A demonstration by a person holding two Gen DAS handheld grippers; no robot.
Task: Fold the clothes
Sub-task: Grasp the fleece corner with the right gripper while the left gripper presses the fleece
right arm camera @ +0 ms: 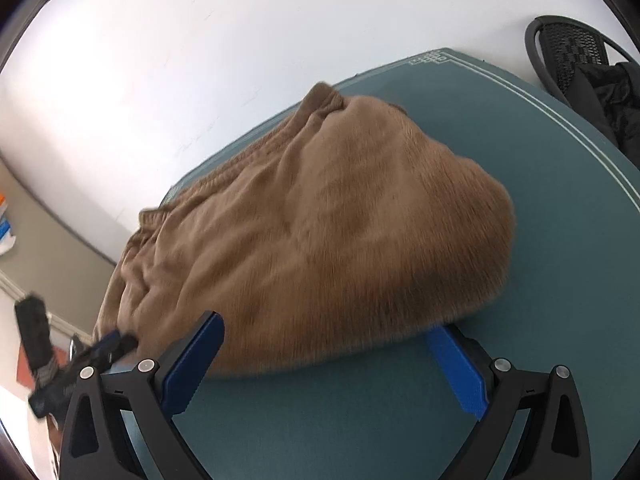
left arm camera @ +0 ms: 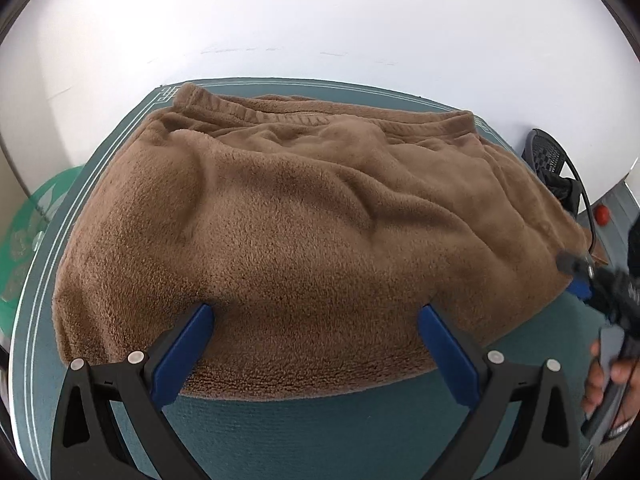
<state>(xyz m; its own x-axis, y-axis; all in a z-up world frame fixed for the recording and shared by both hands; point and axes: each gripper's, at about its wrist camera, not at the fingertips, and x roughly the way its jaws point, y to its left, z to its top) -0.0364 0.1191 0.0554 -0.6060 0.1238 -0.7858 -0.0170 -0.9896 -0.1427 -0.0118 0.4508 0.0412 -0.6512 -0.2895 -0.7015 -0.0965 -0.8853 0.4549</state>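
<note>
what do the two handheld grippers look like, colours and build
Both match. The left gripper has two black skeletal arms with triangular cut-outs, silver round pivot bolts near the top, and flat blue finger pads. The right gripper has the same black frame, silver bolts and blue pads, whose inner edge looks ribbed. In the left view a black cable runs down to the right gripper's body.

Plain indoor room, probably an office or home workroom; which one cannot be told. Indicators: bare white wall (left arm camera: 320, 12); desk (right arm camera: 520, 152) covered by a teal mat with white border lines; black mesh-backed office chair (right arm camera: 572, 52) draped with dark clothing; green patterned basket (left arm camera: 28, 236) beside the desk.
</note>
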